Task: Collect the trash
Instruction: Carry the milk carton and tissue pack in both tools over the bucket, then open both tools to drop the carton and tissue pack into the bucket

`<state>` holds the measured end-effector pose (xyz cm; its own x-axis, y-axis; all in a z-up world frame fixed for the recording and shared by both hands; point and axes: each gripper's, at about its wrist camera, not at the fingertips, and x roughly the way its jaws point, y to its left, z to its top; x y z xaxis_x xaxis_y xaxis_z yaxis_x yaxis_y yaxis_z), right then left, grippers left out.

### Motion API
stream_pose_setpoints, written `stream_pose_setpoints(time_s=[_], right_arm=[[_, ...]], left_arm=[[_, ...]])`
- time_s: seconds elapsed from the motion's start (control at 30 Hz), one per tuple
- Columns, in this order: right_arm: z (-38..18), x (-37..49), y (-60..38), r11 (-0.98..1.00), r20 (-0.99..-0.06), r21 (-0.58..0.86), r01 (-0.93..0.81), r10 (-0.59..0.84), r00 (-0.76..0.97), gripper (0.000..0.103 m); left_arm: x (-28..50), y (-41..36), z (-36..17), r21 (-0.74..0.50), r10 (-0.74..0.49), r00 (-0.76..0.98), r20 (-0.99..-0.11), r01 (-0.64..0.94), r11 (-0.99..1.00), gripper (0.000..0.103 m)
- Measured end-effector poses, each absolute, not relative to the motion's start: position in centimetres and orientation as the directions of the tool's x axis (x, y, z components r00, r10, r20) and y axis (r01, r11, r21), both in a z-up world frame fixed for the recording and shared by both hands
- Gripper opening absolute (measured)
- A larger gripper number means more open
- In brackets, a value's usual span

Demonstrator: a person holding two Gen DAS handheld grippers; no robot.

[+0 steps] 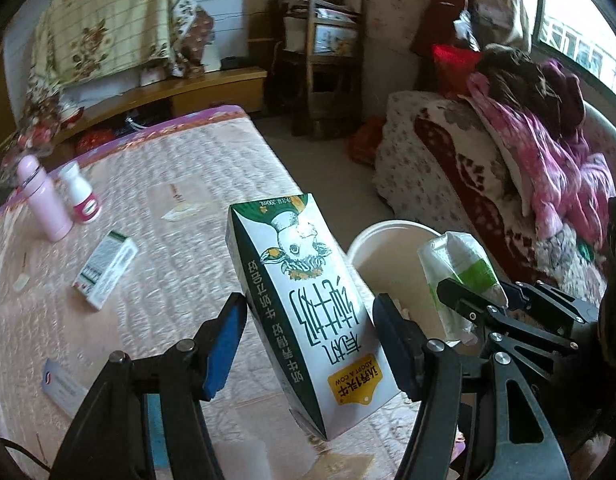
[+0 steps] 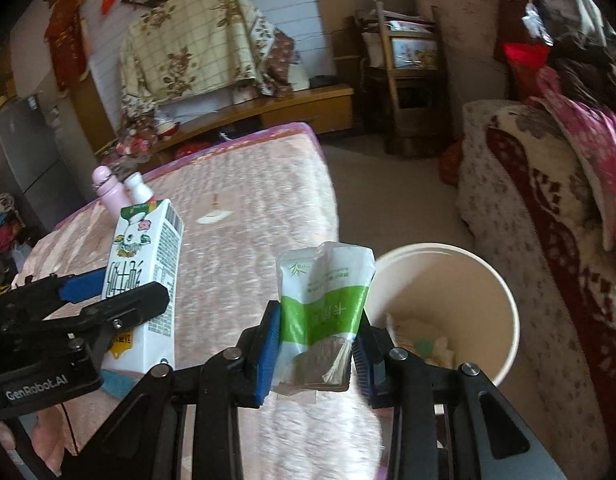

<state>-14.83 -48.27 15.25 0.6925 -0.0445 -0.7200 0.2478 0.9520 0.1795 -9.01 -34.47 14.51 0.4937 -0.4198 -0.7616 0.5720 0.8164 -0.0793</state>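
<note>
Two hand-held grippers each carry a piece of trash above a pink quilted bed. From the left wrist camera, the left hand-held gripper (image 1: 310, 332) is clamped on a milk carton (image 1: 303, 304) — the carton is tilted and its printed cow is upside down. Its blue pad presses one side of the carton and the black finger presses the other. Just past the carton stands a white bucket (image 1: 392, 256), beside the bed (image 1: 179, 184). To the right, the right hand-held gripper (image 1: 478, 294) holds a green and white packet (image 1: 456, 272) over the bucket's near rim. Farther back on the bed stand a pink bottle (image 1: 41, 200) and a small white bottle (image 1: 81, 196), close together. A small white box (image 1: 105, 268) lies flat on the quilt near them, and a white card (image 1: 63, 388) lies closer to the camera. From the right wrist camera, the right hand-held gripper (image 2: 314, 344) is squeezed shut on the packet (image 2: 324, 300), which stands upright between the blue pads. The bucket (image 2: 504, 292) is just to the right of it, with some scraps at the bottom. On the left, the left hand-held gripper (image 2: 115, 292) grips the milk carton (image 2: 147, 280) above the bed (image 2: 251, 220). The two bottles (image 2: 119, 188) peek out behind the carton — only their tops show.
</note>
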Motion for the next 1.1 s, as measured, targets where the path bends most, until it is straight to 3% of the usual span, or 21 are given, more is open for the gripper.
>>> stream_pose_setpoints(time_s=[0.3, 1.1], right_arm=[[13.3, -16.6, -52.5, 0.925, -0.744, 0.18, 0.334, -0.094, 0.662, 0.036], [7.8, -15.5, -58.1, 0.869, -0.804, 0.19, 0.457, -0.13, 0.581, 0.038]], left_arm=[[-9.5, -38.9, 13.4, -0.061, -0.424, 0.456, -0.782, 0.622, 0.781, 0.067], [-6.7, -44.1, 9.1, -0.161, -0.439, 0.34, -0.831, 0.609, 0.777, 0.067]])
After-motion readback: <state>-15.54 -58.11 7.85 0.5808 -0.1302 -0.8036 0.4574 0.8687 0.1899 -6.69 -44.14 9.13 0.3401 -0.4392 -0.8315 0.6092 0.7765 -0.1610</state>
